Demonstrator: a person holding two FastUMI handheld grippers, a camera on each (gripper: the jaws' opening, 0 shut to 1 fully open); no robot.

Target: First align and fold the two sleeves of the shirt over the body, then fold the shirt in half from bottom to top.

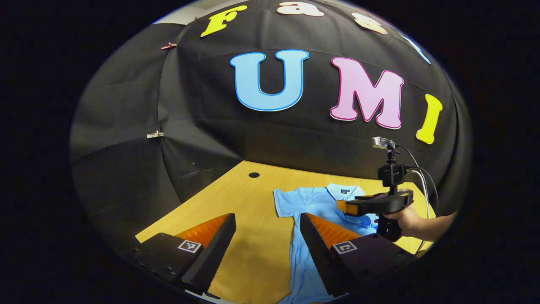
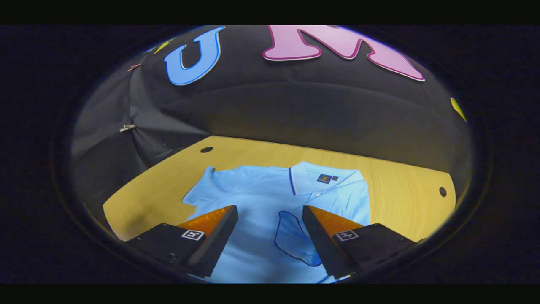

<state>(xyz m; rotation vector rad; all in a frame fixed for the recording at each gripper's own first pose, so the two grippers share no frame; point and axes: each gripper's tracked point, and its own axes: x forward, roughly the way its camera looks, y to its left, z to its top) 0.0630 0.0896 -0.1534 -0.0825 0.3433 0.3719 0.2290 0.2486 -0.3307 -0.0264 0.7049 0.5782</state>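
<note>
In the left gripper view the left gripper [image 1: 266, 249] hangs above the bench [image 1: 236, 194] with its two fingers spread wide apart and nothing between them; one finger [image 1: 211, 249] sits over bare wood and the other over the near edge of the shirt [image 1: 308, 202]. Farther off in that view, the right gripper [image 1: 342, 207] is held level over the collar end of the shirt by a hand [image 1: 405, 217] that grips its handle from below, the forearm coming in from the right edge (a small camera on a post rides on top of it, with cables trailing down behind). In the right gripper view the right gripper [image 2: 270, 236] also has its fingers parted, empty, poised above the chest of the shirt [image 2: 253, 194]. The light blue polo shirt lies flat, front up, on the bench [image 2: 400, 190], collar [image 2: 325, 177] toward the far wall. One sleeve [image 2: 200, 190] sticks out sideways onto the wood; the other sleeve [image 2: 295, 238] is already folded in over the body, its dark-trimmed cuff lying between the right gripper's fingers in that view. The bench is a pale wood-grain top with a round dark hole [image 2: 206, 149] near the far left and another hole [image 2: 442, 191] at the right. Black cloth [image 1: 190, 126] closes the booth behind and to the side, pinned at its seams with a small clip [image 1: 155, 134].
</note>
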